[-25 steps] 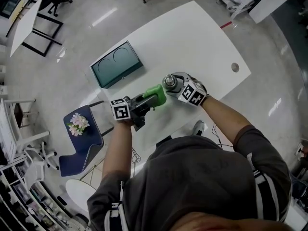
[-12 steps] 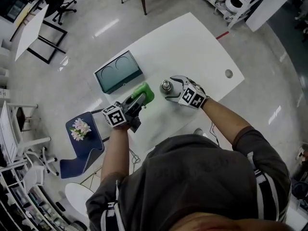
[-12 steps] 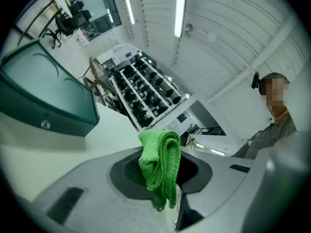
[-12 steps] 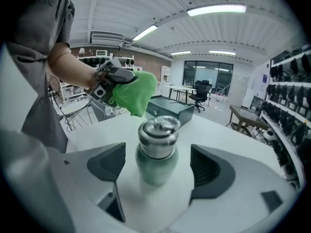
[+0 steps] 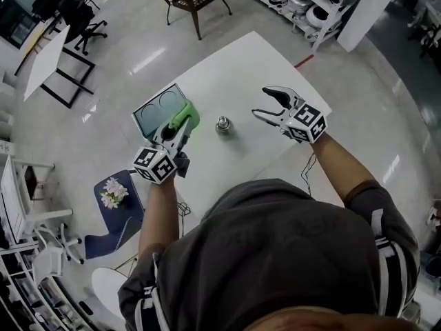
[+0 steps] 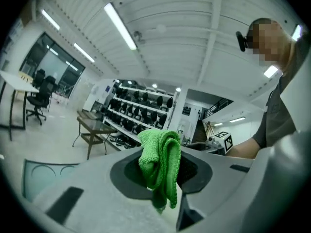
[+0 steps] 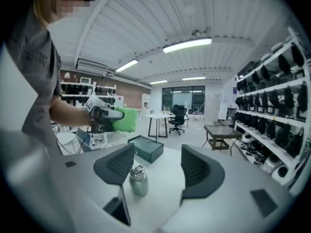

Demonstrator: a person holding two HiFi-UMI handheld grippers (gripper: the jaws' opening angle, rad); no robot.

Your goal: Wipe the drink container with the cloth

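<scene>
1. On the floor beyond the table's left edge, a blue chair (image 5: 129, 218) is seen, with a bunch of pale flowers (image 5: 110, 192) laid on its seat.
2. The left gripper (image 5: 178, 128) is held by the person's left hand over the left edge of the white table (image 5: 275, 54). Its jaws are clamped on a green cloth (image 5: 186, 114), which is bunched between the pads. In the left gripper view, a fold is seen hanging just below them.
3. A teal case (image 5: 153, 109), with two round outlines on its lid, lies flat along the table's left edge. In the head view its right end is overlapped by the cloth. The right gripper view shows the cloth held above the case, apart from it.
4. The drink container (image 5: 222, 123) – a small steel bottle with a metal cap – stands upright near the middle of the table. It is placed between the two grippers and is touched by neither.
5. The right gripper (image 5: 264, 102) is held over the right part of the table, toward its right corner. Its jaws are spread apart, though they have just been closing a little, and nothing is pressed between the pads. In the right gripper view the bottle is seen on the table beyond and below the jaws – nearer the jaw at the picture's left, but well clear of it.
</scene>
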